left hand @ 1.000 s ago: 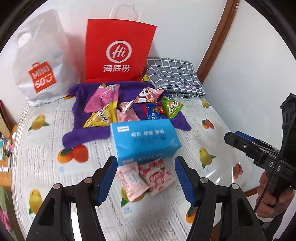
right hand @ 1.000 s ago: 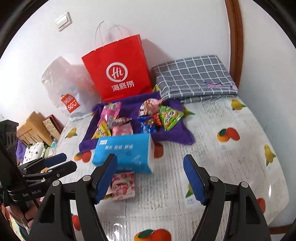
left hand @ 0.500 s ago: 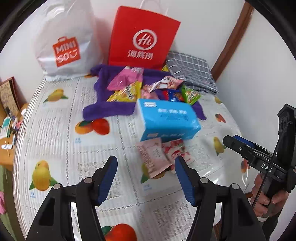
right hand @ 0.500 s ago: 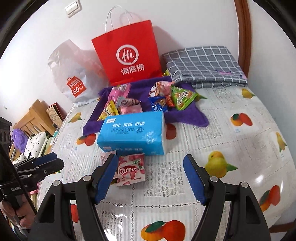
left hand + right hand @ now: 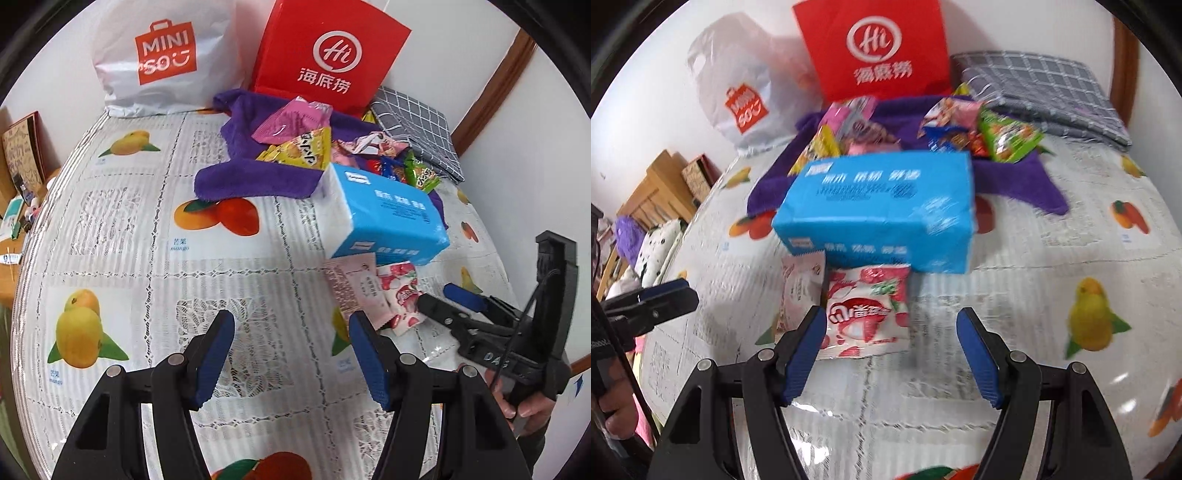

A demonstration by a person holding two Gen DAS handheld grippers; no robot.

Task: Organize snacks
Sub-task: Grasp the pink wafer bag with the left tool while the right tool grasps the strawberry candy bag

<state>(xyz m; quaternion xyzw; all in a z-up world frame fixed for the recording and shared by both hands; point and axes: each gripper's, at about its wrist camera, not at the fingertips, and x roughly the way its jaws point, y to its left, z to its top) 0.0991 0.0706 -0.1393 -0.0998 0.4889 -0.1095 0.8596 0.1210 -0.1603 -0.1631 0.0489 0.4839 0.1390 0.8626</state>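
On the fruit-print table:
Strawberry packet (image 5: 866,314): flat just in front of the blue tissue pack (image 5: 879,210), touching a pale pink sachet (image 5: 799,291).
Right gripper (image 5: 891,345): jaws wide, empty, left finger at the packet's edge.
Left gripper (image 5: 291,349): spread wide, holding nothing, above bare tablecloth.
Other snacks (image 5: 295,144): piled on a purple towel (image 5: 251,173) behind the pack.
Change: right gripper has closed in on the packet; left has swung leftward.
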